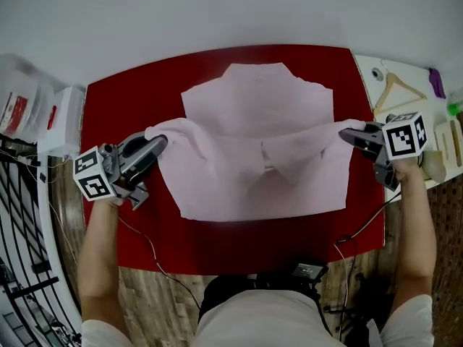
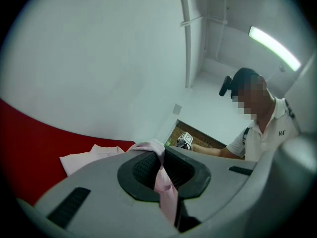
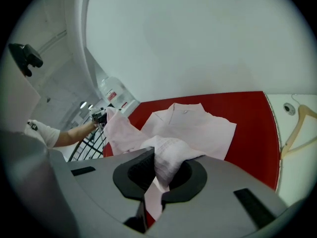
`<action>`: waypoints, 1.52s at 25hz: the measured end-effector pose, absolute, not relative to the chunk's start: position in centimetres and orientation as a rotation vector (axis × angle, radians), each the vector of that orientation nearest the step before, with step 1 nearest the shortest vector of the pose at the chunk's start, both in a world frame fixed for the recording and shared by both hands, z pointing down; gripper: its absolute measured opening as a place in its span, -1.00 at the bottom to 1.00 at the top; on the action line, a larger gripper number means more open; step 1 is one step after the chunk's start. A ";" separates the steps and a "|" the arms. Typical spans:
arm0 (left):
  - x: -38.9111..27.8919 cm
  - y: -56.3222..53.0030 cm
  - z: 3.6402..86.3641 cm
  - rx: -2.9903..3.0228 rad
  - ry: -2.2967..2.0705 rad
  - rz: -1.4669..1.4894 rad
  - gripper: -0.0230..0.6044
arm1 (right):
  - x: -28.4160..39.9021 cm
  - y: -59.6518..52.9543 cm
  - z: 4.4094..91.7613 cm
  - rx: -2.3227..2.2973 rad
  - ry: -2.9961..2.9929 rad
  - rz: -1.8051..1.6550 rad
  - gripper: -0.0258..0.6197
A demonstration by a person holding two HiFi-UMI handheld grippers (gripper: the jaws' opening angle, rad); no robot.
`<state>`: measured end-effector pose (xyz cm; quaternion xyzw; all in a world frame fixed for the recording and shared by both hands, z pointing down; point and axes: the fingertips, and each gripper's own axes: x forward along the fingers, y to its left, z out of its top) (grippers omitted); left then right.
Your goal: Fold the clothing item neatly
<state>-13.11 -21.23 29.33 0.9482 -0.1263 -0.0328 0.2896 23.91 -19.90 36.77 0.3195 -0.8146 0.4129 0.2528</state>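
Pink shirt (image 1: 257, 114) mid-fold on red table (image 1: 217, 241).
Lies collar at far side; near edge lifted, stretched across the middle, each corner pinched in closed fingers of left gripper (image 1: 160, 142) and right gripper (image 1: 346, 133). Looks roughly halfway: left to lay edge toward collar, release, maybe fold again.

Before us the shirt (image 1: 257, 114) lies in the middle of the mat (image 1: 130, 92), collar at the far side. Our left gripper (image 1: 163, 142) is at its left edge and our right gripper (image 1: 346, 134) at its right edge, each with fabric between its jaws. A hanger (image 1: 400, 87) lies right of the mat, containers (image 1: 25, 107) stand left of it.
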 end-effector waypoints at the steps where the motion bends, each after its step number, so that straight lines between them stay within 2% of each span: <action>1: -13.4 -21.5 29.6 2.510 -0.356 -0.108 -0.87 | 24.1 -20.1 36.9 0.880 -2.219 1.146 -0.83; 4: -14.0 -22.6 30.7 2.447 -0.415 -0.153 -0.87 | 24.1 -20.9 37.6 0.875 -2.243 1.197 -0.83; 10: -13.1 -27.9 38.0 2.309 -0.502 -0.114 -0.87 | 25.1 -25.8 44.5 0.892 -2.150 1.372 -0.83; 19: -13.5 -31.5 43.3 2.141 -0.620 -0.097 -0.86 | 26.0 -28.9 48.1 0.966 -2.134 1.555 -0.82; 34: -15.2 -35.7 46.8 1.850 -0.773 -0.245 -0.86 | 28.3 -33.0 50.7 1.203 -2.152 1.978 -0.82; 35: -15.6 -35.8 47.1 1.833 -0.786 -0.252 -0.83 | 28.7 -32.9 50.9 1.221 -2.148 1.997 -0.82; 36: -15.9 -35.9 47.3 1.816 -0.793 -0.260 -0.70 | 29.0 -33.0 51.1 1.239 -2.147 2.022 -0.77; 38: -16.4 -36.0 47.7 1.785 -0.801 -0.272 -0.47 | 29.6 -33.2 51.1 1.278 -2.152 2.087 -0.58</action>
